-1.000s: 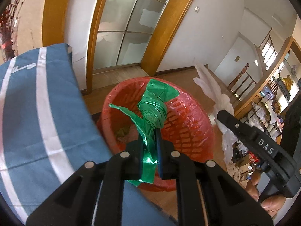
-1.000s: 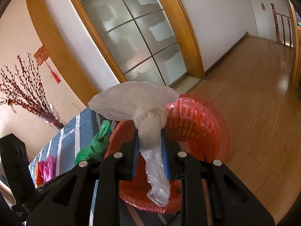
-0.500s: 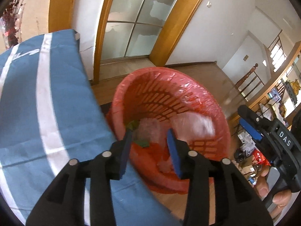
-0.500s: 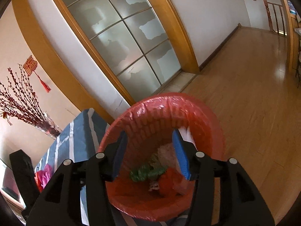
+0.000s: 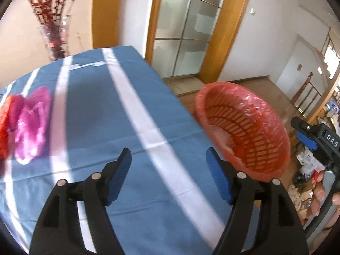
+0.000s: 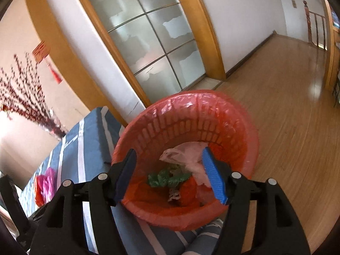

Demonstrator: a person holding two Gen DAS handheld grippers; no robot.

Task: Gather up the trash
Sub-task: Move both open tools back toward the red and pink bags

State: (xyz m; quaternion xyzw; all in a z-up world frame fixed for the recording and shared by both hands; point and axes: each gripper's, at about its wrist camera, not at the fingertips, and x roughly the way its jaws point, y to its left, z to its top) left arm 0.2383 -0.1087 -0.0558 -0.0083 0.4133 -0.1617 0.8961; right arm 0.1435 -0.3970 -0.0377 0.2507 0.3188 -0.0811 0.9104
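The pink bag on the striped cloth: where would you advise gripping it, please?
Probably from above, pinching a raised fold of the pink bag. It lies crumpled and loose on the blue striped cloth, against a red bag, so any bunched ridge suits the open left gripper.

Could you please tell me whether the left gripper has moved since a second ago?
Yes. The left gripper, open, has swung left, away from the red basket, over the blue striped tablecloth.

1 red basket point(image 6: 233, 114), 3 bags inside: green point(image 6: 167, 177), white point(image 6: 187, 157), red point(image 6: 188, 190); 2 bags on table: pink point(image 5: 31, 125), red point(image 5: 8, 125).
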